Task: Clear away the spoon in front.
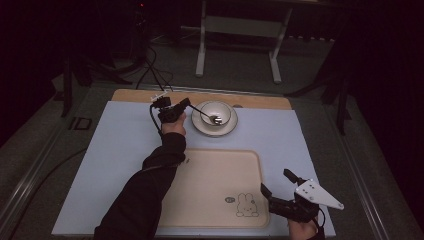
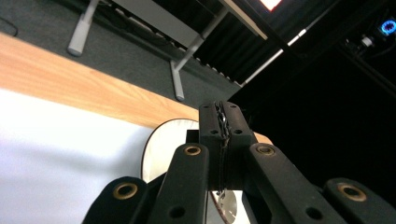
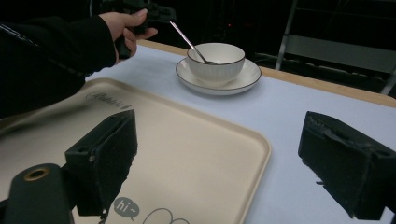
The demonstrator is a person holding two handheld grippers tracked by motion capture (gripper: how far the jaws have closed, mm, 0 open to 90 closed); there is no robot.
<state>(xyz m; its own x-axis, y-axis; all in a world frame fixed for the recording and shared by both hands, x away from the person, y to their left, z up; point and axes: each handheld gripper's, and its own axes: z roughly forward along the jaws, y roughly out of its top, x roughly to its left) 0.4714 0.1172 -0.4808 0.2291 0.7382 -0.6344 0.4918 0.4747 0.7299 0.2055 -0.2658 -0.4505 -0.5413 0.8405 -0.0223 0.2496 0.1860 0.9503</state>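
High view: one right gripper (image 1: pixel 276 186), black jaws spread, empty, beside one beige rectangular plastic tray (image 1: pixel 210 185) with a rabbit print. One left gripper (image 1: pixel 187 103) pinching one slim metal spoon (image 1: pixel 209 117), its tip inside one white ceramic bowl (image 1: pixel 216 114) on one white saucer (image 1: pixel 199 126).

Left gripper view: jaws pressed on the spoon handle; saucer mostly hidden.

Right gripper view: tray cut off below.

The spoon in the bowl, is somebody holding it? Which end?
Yes. The left gripper pinches the spoon by the top end of its handle; its scoop sits down in the bowl. The right gripper is open, holding nothing.
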